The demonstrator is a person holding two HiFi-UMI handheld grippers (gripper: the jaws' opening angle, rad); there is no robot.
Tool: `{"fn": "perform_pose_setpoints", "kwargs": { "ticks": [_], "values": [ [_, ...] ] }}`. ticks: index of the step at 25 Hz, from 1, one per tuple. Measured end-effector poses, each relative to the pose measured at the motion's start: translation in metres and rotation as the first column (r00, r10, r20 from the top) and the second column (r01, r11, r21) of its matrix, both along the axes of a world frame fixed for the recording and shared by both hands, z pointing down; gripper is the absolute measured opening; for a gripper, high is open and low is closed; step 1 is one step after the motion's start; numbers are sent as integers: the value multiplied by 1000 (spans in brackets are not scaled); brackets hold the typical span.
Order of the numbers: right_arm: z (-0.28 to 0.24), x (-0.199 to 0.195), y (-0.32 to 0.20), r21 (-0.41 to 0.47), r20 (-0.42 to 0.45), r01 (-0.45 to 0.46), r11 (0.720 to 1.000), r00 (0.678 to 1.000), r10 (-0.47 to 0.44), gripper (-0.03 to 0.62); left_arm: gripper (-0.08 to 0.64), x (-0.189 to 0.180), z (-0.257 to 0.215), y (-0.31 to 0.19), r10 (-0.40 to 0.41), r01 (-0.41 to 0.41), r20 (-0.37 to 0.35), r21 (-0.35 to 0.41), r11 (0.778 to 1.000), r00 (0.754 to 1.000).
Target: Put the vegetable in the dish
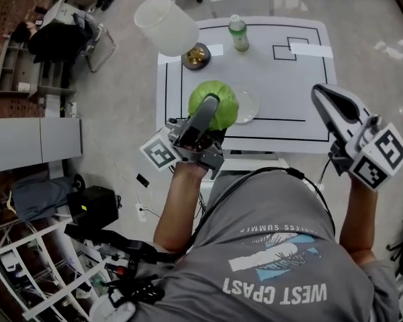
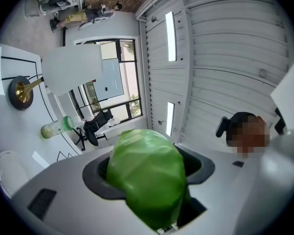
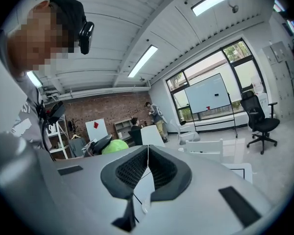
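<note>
green cabbage (image 2: pixel 147 175), round and probably slick, is pinched across its middle by the left gripper (image 1: pixel 212 106); the right gripper (image 3: pixel 147 168) is pressed together, empty.

I see a bright green cabbage (image 1: pixel 226 96), a white table (image 1: pixel 282 79) ruled with black lines, and a dish (image 1: pixel 248 106) that looks clear, I think.

head view: steeply down, white black-lined desk (image 1: pixel 282 79) at 12 o'clock | left gripper view: close on round green vegetable (image 2: pixel 147 177), same desk | right gripper view: level, roomward
</note>
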State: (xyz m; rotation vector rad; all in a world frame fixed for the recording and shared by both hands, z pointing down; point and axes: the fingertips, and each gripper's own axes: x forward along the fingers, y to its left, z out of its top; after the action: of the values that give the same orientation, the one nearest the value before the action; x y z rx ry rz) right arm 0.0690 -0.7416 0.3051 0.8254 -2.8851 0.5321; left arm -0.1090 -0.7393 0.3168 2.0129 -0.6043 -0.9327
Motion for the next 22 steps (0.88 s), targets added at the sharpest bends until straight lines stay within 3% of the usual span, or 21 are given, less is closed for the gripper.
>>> {"fn": "perform_pose_setpoints", "kwargs": {
  "ticks": [11, 22],
  "values": [
    [7, -6, -6, -24, 13, -83, 996, 996, 83, 6, 305, 2, 55, -27, 115, -108, 55, -126, 986, 992],
    [27, -31, -18, -57, -5, -85, 995, 996, 84, 6, 305, -7, 121, -51, 173, -148, 83, -251, 957, 981]
  ]
}}
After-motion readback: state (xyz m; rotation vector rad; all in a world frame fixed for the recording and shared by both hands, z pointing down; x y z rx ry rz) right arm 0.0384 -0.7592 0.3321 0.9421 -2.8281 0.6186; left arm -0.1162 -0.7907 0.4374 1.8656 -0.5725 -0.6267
